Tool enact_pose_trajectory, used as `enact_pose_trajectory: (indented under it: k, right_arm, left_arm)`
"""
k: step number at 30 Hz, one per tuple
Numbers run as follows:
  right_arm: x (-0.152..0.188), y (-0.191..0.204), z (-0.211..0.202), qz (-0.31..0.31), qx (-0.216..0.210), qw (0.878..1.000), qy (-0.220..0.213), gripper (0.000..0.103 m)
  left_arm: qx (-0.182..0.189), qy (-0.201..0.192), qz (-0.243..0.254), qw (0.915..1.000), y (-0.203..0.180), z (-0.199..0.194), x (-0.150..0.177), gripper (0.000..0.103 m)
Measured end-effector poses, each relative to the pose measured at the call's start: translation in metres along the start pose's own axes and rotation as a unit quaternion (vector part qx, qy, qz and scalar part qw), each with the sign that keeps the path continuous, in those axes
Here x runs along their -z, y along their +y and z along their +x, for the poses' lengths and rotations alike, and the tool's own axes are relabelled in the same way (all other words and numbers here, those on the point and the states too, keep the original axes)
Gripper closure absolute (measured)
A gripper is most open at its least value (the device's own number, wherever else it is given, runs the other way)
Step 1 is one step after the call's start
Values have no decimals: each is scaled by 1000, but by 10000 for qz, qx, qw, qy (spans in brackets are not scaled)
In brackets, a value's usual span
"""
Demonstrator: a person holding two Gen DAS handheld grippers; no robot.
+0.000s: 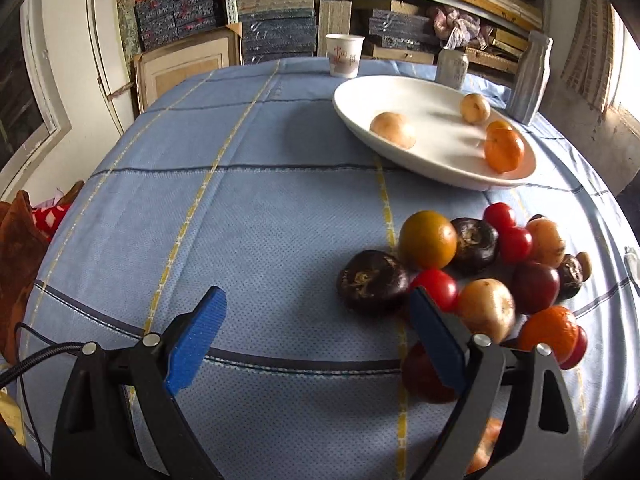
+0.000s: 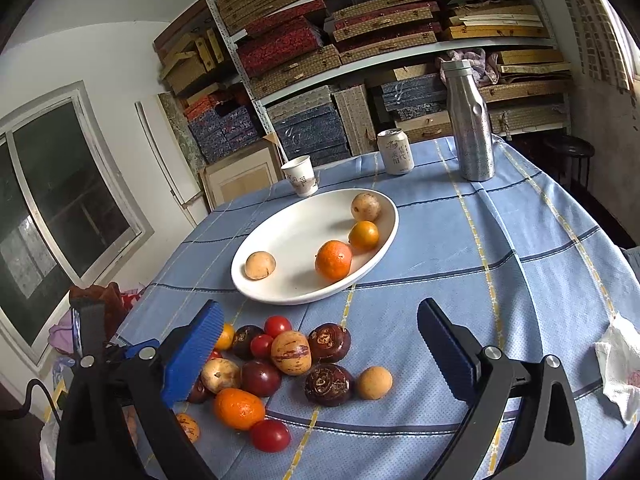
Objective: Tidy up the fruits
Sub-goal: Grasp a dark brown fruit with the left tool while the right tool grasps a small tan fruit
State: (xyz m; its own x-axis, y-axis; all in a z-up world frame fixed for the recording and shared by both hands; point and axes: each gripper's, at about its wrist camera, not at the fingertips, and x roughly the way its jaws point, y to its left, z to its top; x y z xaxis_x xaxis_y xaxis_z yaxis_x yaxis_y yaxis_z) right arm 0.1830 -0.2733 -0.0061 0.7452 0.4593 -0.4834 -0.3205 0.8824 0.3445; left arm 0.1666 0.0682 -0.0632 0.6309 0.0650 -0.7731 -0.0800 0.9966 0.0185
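Observation:
A pile of several fruits [image 2: 292, 364] lies on the blue checked tablecloth: dark round ones, cherry tomatoes, tan fruits and mandarins. Behind it, a white oval plate [image 2: 280, 236] holds a mandarin [image 2: 333, 259], a small orange fruit [image 2: 363, 235] and two tan fruits. My right gripper [image 2: 322, 312] is open, hovering over the pile with nothing between its pads. My left gripper [image 1: 316, 336] is open over bare cloth left of the pile [image 1: 472, 264]. Its right finger [image 1: 436, 340] stands in front of a tomato and a tan fruit. The plate [image 1: 400, 92] lies beyond.
A paper cup [image 2: 301, 176], a drink can [image 2: 396, 152] and a tall metal bottle [image 2: 470, 120] stand at the table's far edge. A crumpled tissue [image 2: 618, 364] lies at the right edge. Shelves of boxes fill the wall behind. Red cloth [image 1: 24, 248] sits past the left edge.

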Motion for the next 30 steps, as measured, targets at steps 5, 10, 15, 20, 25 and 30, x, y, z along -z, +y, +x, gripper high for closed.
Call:
enact_pose_trajectory:
  k: [5, 10, 15, 20, 25, 30]
  right_arm:
    - [1, -1, 1, 10, 9, 10000, 51, 5]
    - [0, -2, 2, 52, -4, 10000, 56, 5]
    - [1, -1, 4, 14, -5, 9999, 100, 5]
    - [2, 0, 6, 13, 4, 9999, 153, 5]
    - [3, 0, 11, 6, 42, 9997, 247, 5]
    - [7, 0, 17, -8, 105, 9992, 387, 5]
  left_arm:
    - [-316, -47, -138, 9994, 15, 2, -5, 12]
    - [-662, -288, -689, 9950, 49, -7, -10, 12]
    - [-502, -294, -325, 9978, 34, -4, -9, 12]
    - [-496, -161, -21, 9986, 19, 4, -7, 12]
    - [-267, -32, -128, 9996, 23, 12, -9, 19]
    - [5, 102, -37, 9999, 17, 21, -9, 39]
